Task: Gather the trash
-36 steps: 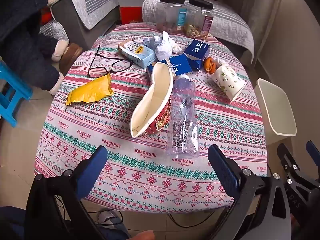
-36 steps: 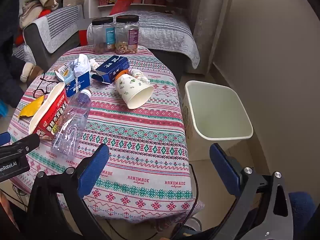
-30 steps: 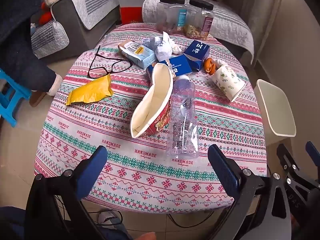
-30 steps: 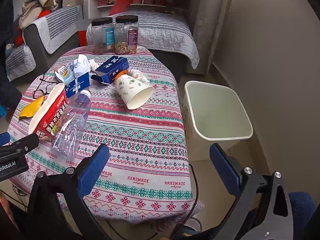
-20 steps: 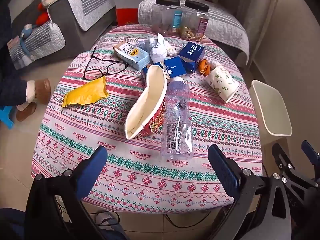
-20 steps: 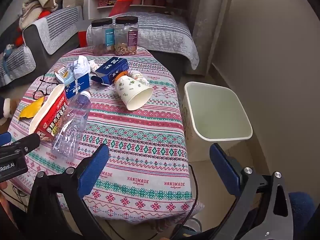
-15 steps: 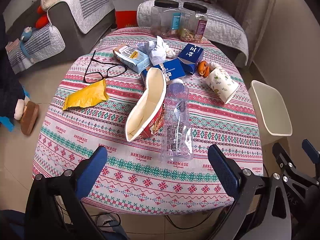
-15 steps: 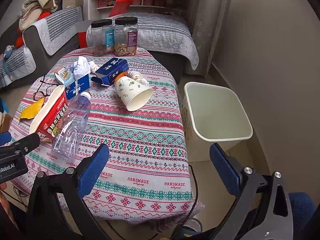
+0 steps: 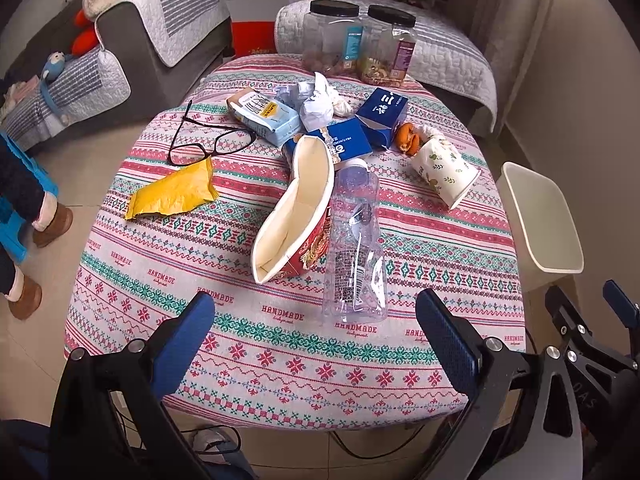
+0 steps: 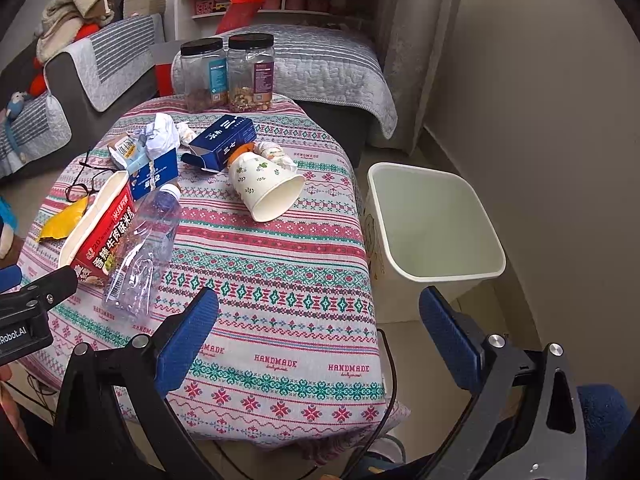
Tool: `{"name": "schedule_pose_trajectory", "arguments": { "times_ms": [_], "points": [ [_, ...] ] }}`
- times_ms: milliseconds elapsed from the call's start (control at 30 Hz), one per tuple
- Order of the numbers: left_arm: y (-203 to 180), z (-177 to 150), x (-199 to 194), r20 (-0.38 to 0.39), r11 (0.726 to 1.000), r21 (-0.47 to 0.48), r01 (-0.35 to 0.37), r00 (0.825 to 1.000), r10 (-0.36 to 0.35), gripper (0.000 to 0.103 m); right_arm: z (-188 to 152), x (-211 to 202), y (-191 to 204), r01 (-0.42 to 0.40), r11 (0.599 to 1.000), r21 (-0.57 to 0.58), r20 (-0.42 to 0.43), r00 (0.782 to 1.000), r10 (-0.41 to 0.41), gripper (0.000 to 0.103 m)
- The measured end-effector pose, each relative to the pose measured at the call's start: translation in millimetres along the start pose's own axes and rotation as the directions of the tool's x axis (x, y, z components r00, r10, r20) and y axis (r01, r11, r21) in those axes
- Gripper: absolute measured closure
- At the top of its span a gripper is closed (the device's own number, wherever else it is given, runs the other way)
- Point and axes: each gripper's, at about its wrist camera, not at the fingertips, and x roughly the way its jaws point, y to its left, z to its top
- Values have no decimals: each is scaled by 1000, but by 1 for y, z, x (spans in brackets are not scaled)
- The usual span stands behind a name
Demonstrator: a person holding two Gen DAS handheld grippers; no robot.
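Trash lies on the patterned tablecloth (image 9: 180, 248): a crushed clear bottle (image 9: 354, 240) (image 10: 140, 252), a squashed red noodle tub (image 9: 296, 208) (image 10: 100, 232), a yellow wrapper (image 9: 172, 192), a tipped paper cup (image 9: 444, 168) (image 10: 266, 188), blue cartons (image 9: 382, 114) (image 10: 224, 142) and crumpled tissue (image 9: 318, 106). A white bin (image 10: 436, 224) (image 9: 540, 216) stands on the floor right of the table. My left gripper (image 9: 316, 340) is open and empty above the table's near edge, in front of the bottle. My right gripper (image 10: 320, 336) is open and empty over the near right corner.
Black glasses (image 9: 208, 140) lie at the table's left. Two black-lidded jars (image 9: 360, 44) (image 10: 228, 74) stand at the far edge. A grey sofa (image 9: 132, 44) and a quilted seat (image 10: 320, 68) lie beyond. A person's legs in brown boots (image 9: 52, 220) stand at the left.
Both grippers stay open and have barely shifted. The person at the left has walked, so the boots and blue stool sit differently in the left wrist view.
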Motion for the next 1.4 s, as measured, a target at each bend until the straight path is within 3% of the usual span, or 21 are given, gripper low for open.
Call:
{"name": "schedule_pose_trajectory", "arguments": {
  "times_ms": [1400],
  "points": [
    [1,0,0,-2,1000,-2,-25,1000,25,6,-2,4,4,-79,997,-1,-22,997,79,7]
  ]
}}
